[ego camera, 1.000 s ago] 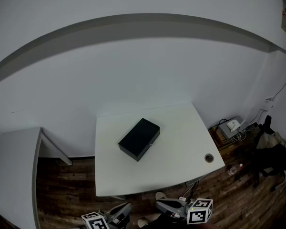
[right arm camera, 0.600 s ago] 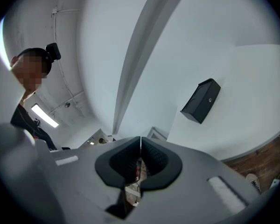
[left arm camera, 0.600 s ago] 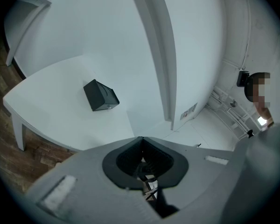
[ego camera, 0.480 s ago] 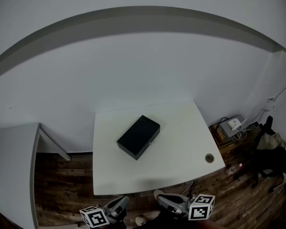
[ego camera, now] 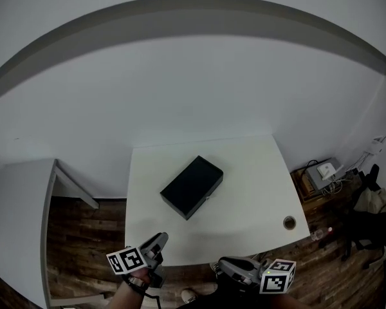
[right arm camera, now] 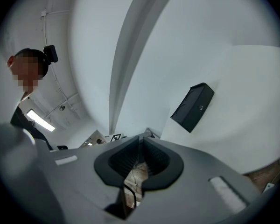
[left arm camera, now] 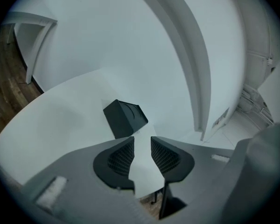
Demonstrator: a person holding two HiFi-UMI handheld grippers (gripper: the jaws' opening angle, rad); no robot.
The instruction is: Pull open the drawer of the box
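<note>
L claw point(ego camera: 161, 238) nearer table point(ego camera: 251, 192), jaws opening, empty | box point(ego camera: 192, 187) same spot

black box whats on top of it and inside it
Nothing lies on the black rectangular box; its flat top is bare. It is closed, so the inside is hidden; only a small round knob shows on one side.

"What's different?"
"The left tool point(ego camera: 161, 238) has come forward to the tabletop's point(ego camera: 257, 172) near edge. Its jaws have just been opening, with nothing between them."
"And the right tool point(ego camera: 224, 264)?"
"Its jaws have just been opening to a narrow gap, empty too."
</note>
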